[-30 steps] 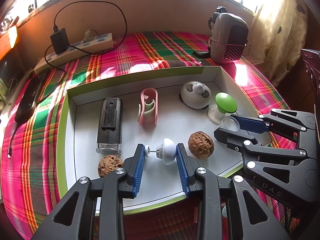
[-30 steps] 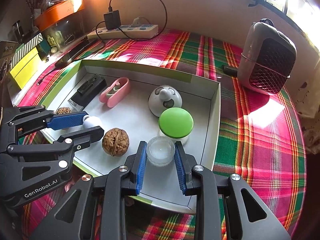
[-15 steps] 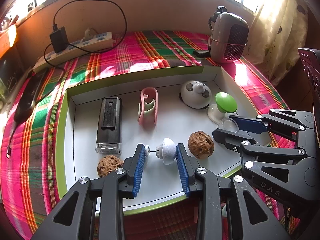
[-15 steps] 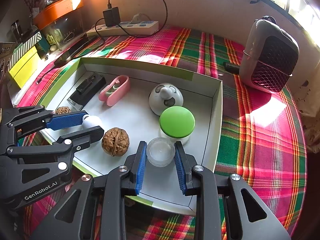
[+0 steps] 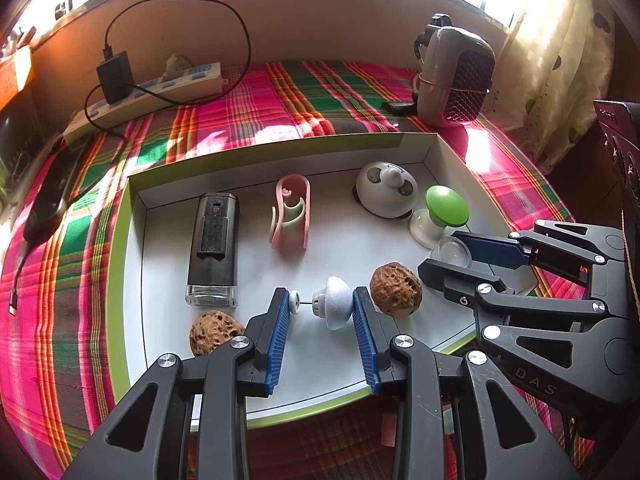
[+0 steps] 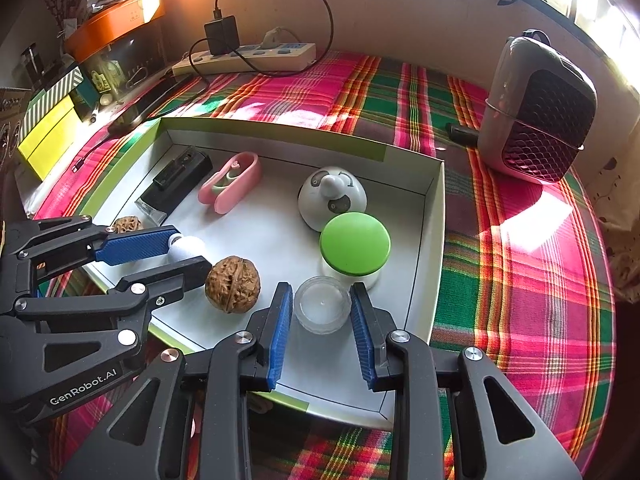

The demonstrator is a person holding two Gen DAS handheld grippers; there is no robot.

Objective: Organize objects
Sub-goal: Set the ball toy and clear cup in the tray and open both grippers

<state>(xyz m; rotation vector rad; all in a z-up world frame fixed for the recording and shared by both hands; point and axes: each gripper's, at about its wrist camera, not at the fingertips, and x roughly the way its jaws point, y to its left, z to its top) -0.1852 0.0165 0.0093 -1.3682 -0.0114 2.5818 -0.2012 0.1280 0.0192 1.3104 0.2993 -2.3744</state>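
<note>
A white tray with a green rim holds the objects. My left gripper is shut on a white dome-and-pin piece that rests on the tray floor, one pad on the small knob and the other on the dome. One walnut lies just right of it, and another walnut lies to its left. My right gripper straddles a small clear jar at the tray's near right. Its jaws are opening, and the pads stand just off the jar's sides.
Also in the tray are a green-capped white jar, a round white panda-faced thing, a pink clip and a black lighter. A power strip and a grey heater stand on the plaid cloth behind.
The right gripper's pads have drawn slightly away from the clear jar. Both hands and every object stay where they were.
</note>
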